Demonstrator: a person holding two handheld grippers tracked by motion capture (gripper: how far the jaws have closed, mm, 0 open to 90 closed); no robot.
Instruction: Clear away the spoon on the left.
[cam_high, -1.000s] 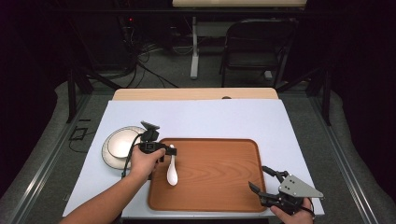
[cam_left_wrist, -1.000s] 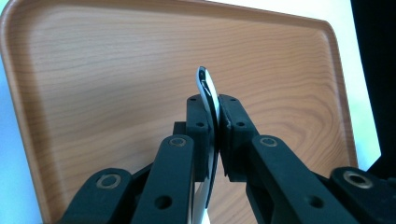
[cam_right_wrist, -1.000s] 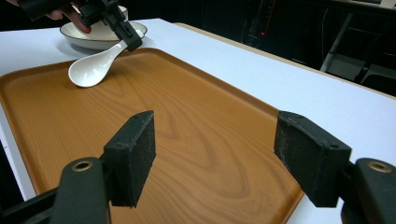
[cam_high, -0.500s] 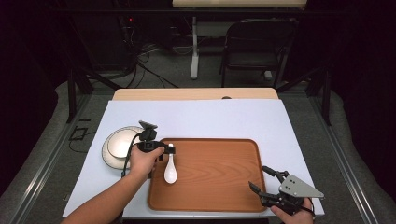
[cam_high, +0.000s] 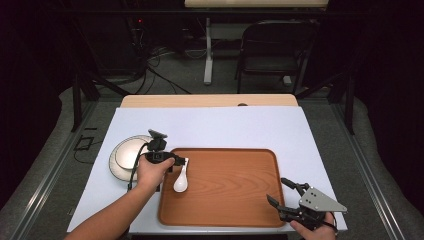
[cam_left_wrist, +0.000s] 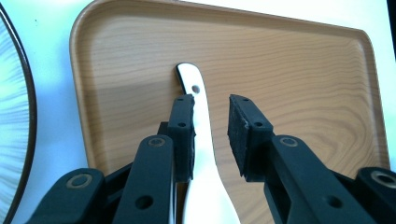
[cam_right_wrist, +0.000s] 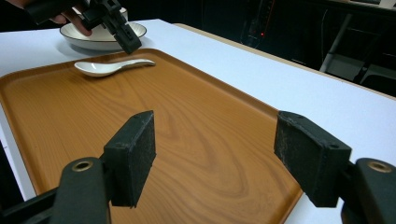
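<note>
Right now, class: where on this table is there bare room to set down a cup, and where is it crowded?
Free: most of the wooden tray, from the white spoon to its far-right rim, and the table strip behind the tray. Crowded: the tray's left end, where the left gripper, jaws just opened, stands over the spoon beside the bowl; the right gripper takes the near-right corner.

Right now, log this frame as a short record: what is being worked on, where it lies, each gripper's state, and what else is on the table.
item in hand: white spoon
spoon position: lying on the wooden tray, near its left edge
left gripper: over the spoon's handle, jaws have just been opening, a gap shows at one pad, handle between them
right gripper: open, nothing between the jaws, at the tray's near right corner
other items: white plate left of the tray
surface: white table
</note>
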